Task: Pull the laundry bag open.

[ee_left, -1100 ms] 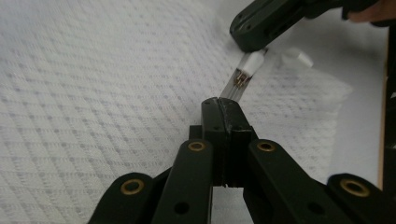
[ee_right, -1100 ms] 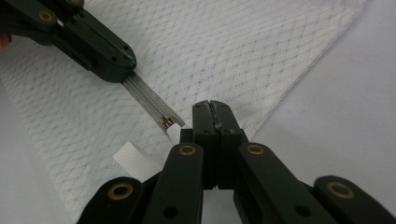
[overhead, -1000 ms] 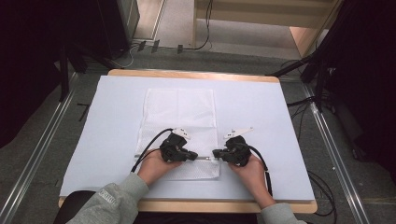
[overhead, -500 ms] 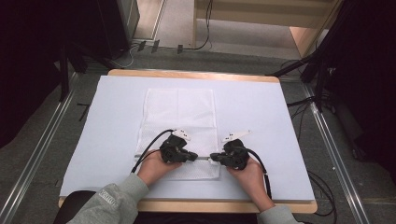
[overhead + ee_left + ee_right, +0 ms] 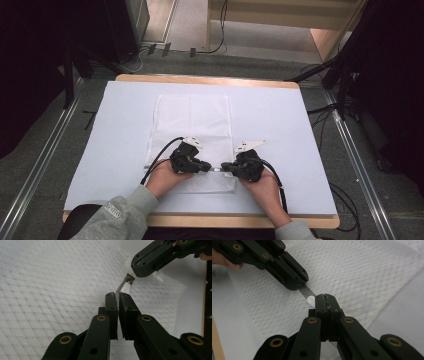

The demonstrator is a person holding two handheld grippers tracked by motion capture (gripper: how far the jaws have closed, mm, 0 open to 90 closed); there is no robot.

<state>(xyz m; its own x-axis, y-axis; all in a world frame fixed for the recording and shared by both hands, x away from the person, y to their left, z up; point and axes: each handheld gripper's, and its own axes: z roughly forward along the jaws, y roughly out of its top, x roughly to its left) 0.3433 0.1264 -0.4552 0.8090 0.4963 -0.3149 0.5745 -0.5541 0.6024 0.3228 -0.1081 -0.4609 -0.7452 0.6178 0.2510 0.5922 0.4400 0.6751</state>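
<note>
Table (image 5: 300, 150) under a white sheet, wooden edge showing at near and far sides; a white mesh bag (image 5: 192, 120) lies flat on it, centre-left, long side running away from the person. Both hands work at the bag's near end. Left tongs (image 5: 206, 167) and right tongs (image 5: 226, 167) point at each other, tips near, just above the mesh. Left tongs (image 5: 117, 298) are closed almost fully on a thin grey strip (image 5: 122, 287), which looks like a zip pull or tape end. Right tongs (image 5: 324, 298) are pressed tight together, apparently pinching the small white tab (image 5: 311, 300) at the other end of that same strip (image 5: 305, 292). Step in hand, as I judge it: the zip piece is gripped from both sides, ready to be drawn. Next move likely calls for one hand to hold firm while the other pulls steadily along the bag's edge, low and level. The mesh is fine, diamond-patterned, limp, a little creased; it would bunch easily if dragged
</note>
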